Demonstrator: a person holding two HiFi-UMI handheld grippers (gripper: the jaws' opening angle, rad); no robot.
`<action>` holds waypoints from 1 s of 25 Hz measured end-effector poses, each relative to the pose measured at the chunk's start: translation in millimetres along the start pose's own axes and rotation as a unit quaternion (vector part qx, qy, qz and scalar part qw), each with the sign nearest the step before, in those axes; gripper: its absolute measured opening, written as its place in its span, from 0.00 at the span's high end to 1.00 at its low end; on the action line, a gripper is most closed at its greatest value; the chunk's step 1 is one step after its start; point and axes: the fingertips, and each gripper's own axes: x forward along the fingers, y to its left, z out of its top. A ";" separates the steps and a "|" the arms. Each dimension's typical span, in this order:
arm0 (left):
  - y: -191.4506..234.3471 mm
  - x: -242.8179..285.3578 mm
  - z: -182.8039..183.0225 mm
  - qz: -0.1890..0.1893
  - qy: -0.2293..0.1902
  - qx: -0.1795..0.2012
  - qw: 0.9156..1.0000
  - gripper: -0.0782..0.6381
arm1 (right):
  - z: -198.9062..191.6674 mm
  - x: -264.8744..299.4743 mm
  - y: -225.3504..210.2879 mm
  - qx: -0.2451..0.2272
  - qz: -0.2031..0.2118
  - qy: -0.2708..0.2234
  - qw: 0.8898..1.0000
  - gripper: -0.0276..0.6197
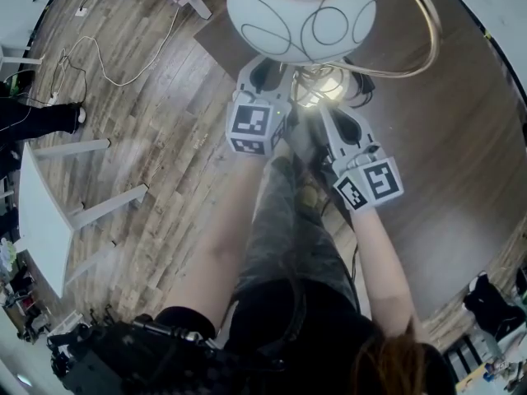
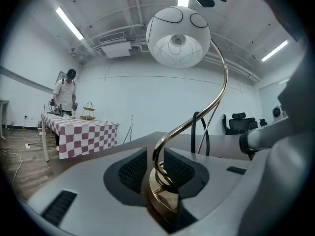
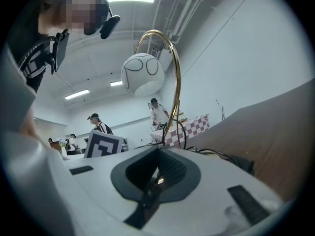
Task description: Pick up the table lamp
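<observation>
The table lamp [image 1: 300,11], with a white globe shade and a curved brass stem, is held above the person's legs [image 1: 288,220]. The left claw [image 2: 155,168] pinches the stem just above the brass base. The right claw [image 3: 157,167] is pressed together on a thin brass edge there.

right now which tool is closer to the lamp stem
Left. The left tool has the stem between its jaws just above the base; the right tool is shut, with the stem rising beyond its tips.

Lab-like workroom, ceiling strip lights [image 2: 69,23], exposed ceiling pipes [image 2: 135,9], office chair [image 2: 239,122], checkered table [image 2: 83,134]
</observation>
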 end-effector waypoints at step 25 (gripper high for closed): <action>1.5 13.1 4.8 0.032 -0.018 0.008 0.999 0.83 | 58.8 -20.8 -7.3 -0.130 -0.053 -0.013 0.990 0.87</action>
